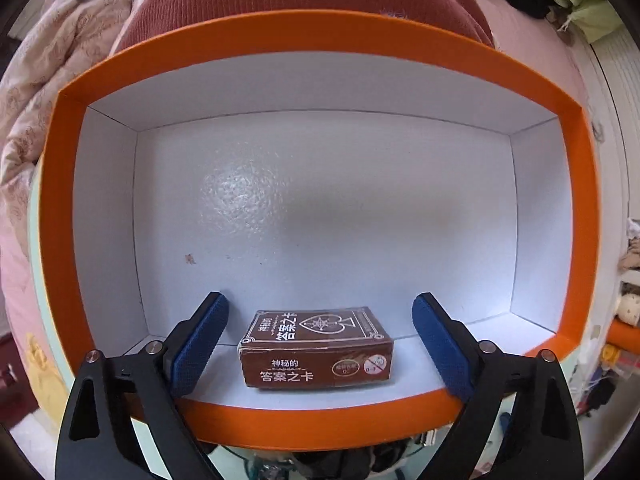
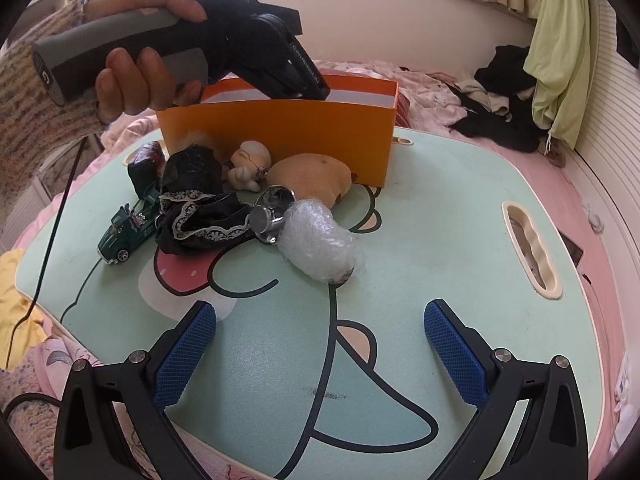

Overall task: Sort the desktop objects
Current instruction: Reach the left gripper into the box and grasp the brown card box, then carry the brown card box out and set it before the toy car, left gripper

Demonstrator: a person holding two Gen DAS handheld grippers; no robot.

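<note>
Mint-green foam, printed with a cartoon figure, covers the lap table [image 2: 420,208] that fills the right wrist view, set among pink bedding. At its far edge stands an orange cardboard box [image 2: 280,136], white inside, with the person's left hand [image 2: 136,80] tilting the left gripper [image 1: 320,340] down over its rim. Seen from that gripper's own camera, the blue-padded fingers [image 1: 200,344] stand wide apart inside the box, holding nothing; a brown card deck [image 1: 316,354] lies flat between them on the box floor against the near wall, touching neither pad. In front of the box sit a tan plush toy [image 2: 312,176], a bubble-wrap bundle [image 2: 320,240], black lace-trimmed fabric [image 2: 200,220], a green toy truck [image 2: 128,232], a small bald figurine [image 2: 250,164] and a chrome metal piece [image 2: 270,216]. The right gripper [image 2: 320,352] hovers over the near, bare part of the table, spread wide and empty.
</note>
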